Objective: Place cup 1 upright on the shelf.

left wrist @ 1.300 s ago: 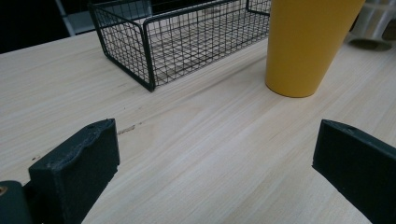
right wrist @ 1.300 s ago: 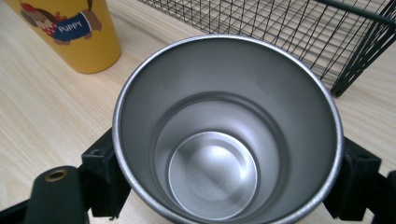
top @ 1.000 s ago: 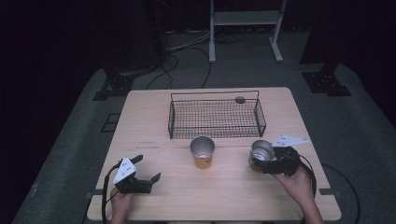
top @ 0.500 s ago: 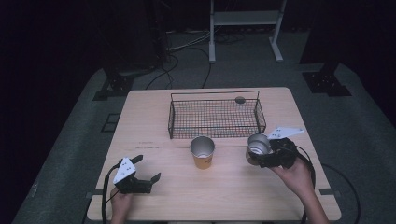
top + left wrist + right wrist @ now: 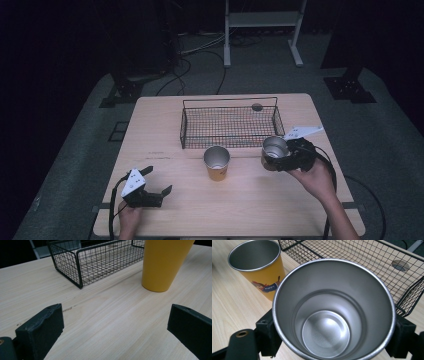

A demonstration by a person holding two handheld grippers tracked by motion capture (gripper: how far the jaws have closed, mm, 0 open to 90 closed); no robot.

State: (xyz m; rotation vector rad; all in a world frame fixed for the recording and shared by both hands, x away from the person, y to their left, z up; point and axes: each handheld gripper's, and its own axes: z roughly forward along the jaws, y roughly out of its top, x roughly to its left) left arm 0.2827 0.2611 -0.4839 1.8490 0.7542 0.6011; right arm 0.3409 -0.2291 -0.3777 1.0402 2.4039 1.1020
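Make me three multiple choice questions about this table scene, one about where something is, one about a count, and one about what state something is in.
1. Where does the yellow metal cup stand?
A. inside the black wire basket
B. on the table in front of the basket
C. on the floor

2. How many metal cups are there?
A. one
B. two
C. four

3. What is the right gripper doing?
A. resting open on the table
B. shut on the silver metal cup
C. gripping the basket wall

Answers:
1. B: the high view shows the yellow cup on the wooden table, just on the person's side of the black wire basket.
2. B: the yellow cup and the silver metal cup are the two seen.
3. B: in the right gripper view the jaws press on either side of the silver cup.
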